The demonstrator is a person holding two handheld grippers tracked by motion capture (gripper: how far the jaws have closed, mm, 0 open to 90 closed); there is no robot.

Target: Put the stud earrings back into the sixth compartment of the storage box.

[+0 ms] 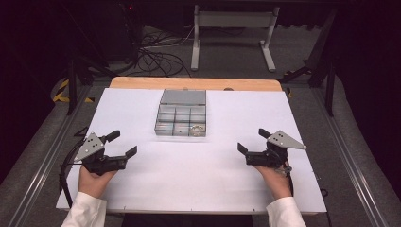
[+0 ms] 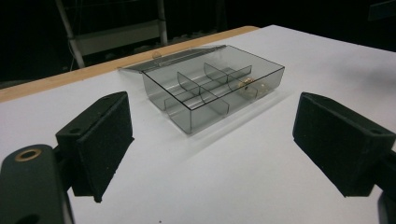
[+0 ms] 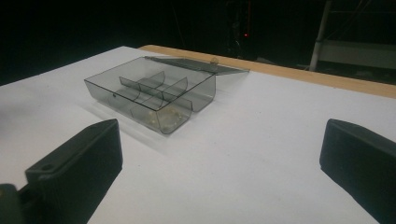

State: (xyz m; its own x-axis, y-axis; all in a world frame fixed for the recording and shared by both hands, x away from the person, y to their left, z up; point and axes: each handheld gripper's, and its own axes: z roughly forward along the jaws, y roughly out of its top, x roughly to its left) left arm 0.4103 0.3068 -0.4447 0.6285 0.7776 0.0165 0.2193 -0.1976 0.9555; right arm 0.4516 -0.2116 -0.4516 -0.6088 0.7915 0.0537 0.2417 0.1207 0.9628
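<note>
Left gripper (image 1: pixel 125 144): in my left hand, low over the near left of the desk (image 1: pixel 189 179); its fingers (image 2: pixel 95 142) spread wide, holding and touching nothing.
Right gripper (image 1: pixel 252 141): in my right hand, near right of the desk; fingers (image 3: pixel 77 170) spread wide too, nothing between them.
Compartment box (image 1: pixel 181 118): clear grey plastic, lid laid open flat behind it, mid-desk toward the far edge, well apart from both grippers.
Small pale pieces (image 1: pixel 197 127): in the box's near-right compartment.
</note>
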